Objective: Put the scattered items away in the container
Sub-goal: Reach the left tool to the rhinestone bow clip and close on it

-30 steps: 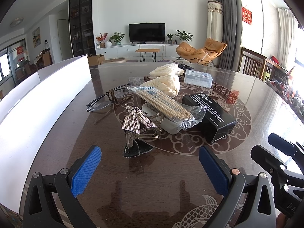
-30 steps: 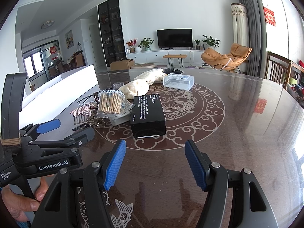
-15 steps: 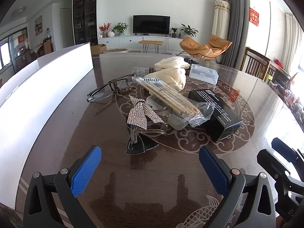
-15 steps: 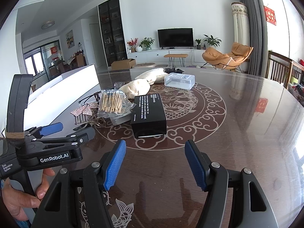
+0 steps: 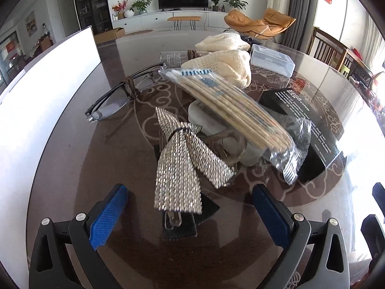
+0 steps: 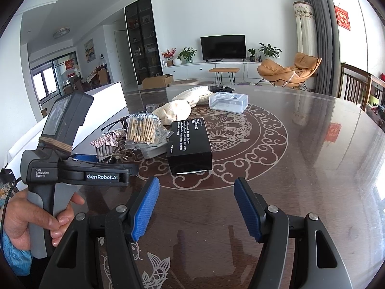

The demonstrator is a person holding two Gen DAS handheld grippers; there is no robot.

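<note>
Bright daylight from the right glares off the glossy table (image 6: 324, 156); fisheye edges bend and darken.

Television (image 6: 223, 47), orange lounge chair (image 6: 288, 72), potted plants (image 6: 269, 48)

My left claw (image 5: 190, 207) spread wide, hair clip (image 5: 179, 166) between its fingers; swab packet (image 5: 231, 110) crowds behind. Right claw (image 6: 196, 207) faces bare table (image 6: 312, 168); black box (image 6: 190, 142) ahead.
</note>
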